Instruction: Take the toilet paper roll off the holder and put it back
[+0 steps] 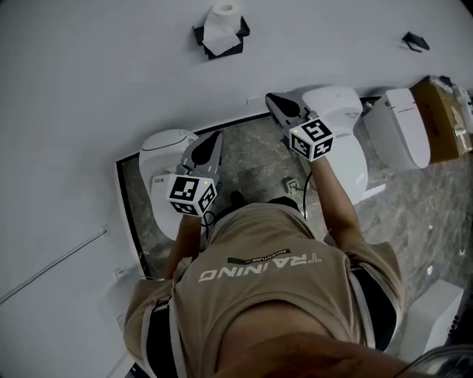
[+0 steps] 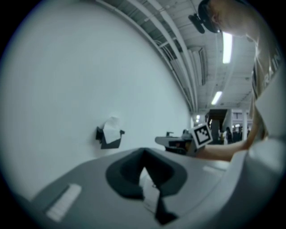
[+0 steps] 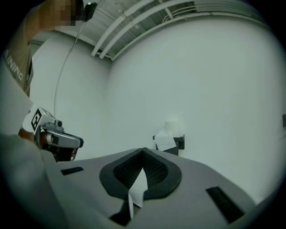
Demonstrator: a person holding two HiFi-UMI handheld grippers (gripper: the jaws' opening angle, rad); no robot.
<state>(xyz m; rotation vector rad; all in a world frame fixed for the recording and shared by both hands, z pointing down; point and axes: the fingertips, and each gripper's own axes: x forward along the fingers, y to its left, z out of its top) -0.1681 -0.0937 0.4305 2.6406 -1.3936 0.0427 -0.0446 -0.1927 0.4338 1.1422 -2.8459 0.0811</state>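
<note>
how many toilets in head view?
3: one toilet at the left, one in the middle, one right of it beside a cardboard box. A white fixture at the lower right edge may be a fourth.

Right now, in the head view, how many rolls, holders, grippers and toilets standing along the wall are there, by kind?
Toilet paper roll: 1
Holder: 1
Left gripper, right gripper: 2
Toilets: 3
Total: 7
</note>
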